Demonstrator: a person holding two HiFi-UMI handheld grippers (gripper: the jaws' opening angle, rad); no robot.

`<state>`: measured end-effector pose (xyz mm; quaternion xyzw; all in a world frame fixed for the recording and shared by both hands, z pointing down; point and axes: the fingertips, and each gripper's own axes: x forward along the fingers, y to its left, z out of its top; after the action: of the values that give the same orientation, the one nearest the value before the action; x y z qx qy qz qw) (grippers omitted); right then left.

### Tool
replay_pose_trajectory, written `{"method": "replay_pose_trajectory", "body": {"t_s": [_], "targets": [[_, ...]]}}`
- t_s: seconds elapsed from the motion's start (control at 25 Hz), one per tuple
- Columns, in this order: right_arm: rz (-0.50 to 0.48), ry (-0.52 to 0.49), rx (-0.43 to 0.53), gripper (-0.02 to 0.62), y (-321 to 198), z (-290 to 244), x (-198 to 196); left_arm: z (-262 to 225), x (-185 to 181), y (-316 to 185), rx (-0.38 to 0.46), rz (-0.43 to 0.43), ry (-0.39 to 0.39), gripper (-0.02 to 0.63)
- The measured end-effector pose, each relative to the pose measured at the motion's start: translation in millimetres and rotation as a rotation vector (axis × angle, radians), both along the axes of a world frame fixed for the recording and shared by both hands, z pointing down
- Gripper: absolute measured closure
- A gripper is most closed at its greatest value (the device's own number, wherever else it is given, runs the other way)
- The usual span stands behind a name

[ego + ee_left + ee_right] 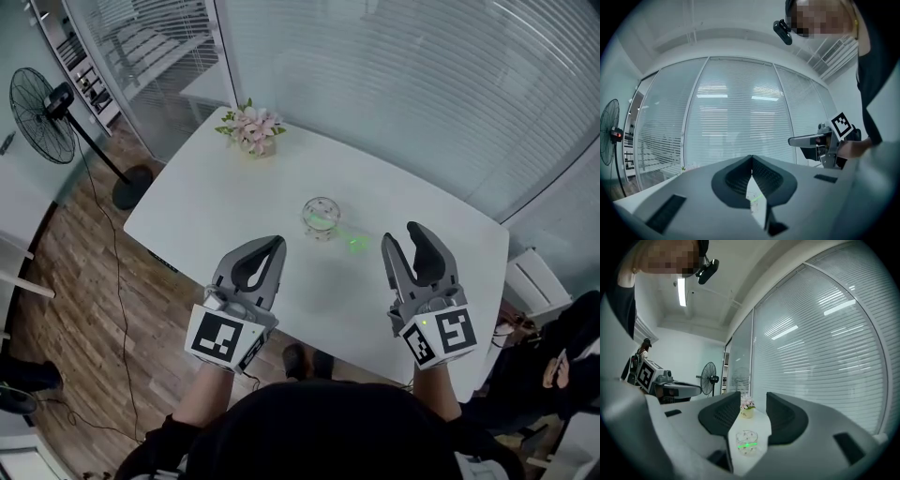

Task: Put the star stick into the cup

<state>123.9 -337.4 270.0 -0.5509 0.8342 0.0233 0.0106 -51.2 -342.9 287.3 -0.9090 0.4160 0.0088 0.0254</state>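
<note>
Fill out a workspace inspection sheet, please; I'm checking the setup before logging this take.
Surface: white table over a wooden floor.
Job's things: glass cup upright mid-table; glowing green star stick appears to be inside it.
Clutter: flower pot near the far corner.
Grippers: left gripper shut, empty; right gripper open, empty.
Cables: one cable across the floor near the fan.
Surroundings: standing fan, glass walls with blinds, another person at the right edge.

Cup [321, 217] sits mid table [422, 220], star stick [320, 223] in it. Flower pot [255, 132] behind cup, far-left corner. Fan [42, 103] on floor, left of table. Left gripper [275, 243] and right gripper [403, 234] before cup, either side.
</note>
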Motion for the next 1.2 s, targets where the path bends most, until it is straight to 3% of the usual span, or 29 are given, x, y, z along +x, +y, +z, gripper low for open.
{"method": "replay_pose_trajectory", "body": {"t_s": [0.32,0.6,0.68,1.2], "targets": [[0.011,-0.008,0.005,0.471,3,-7,7,-2,-3,-9,-0.020,-0.028,-0.009,0.594],[0.008,-0.001,0.028,0.548,4,-2,4,-8,5,-7,0.044,0.017,0.004,0.594],[0.012,-0.017,0.036,0.585,1,-5,6,-9,2,-9,0.029,0.004,0.007,0.594],[0.009,0.009,0.056,0.591,2,-11,6,-18,7,-6,0.048,0.005,0.026,0.594]]}}
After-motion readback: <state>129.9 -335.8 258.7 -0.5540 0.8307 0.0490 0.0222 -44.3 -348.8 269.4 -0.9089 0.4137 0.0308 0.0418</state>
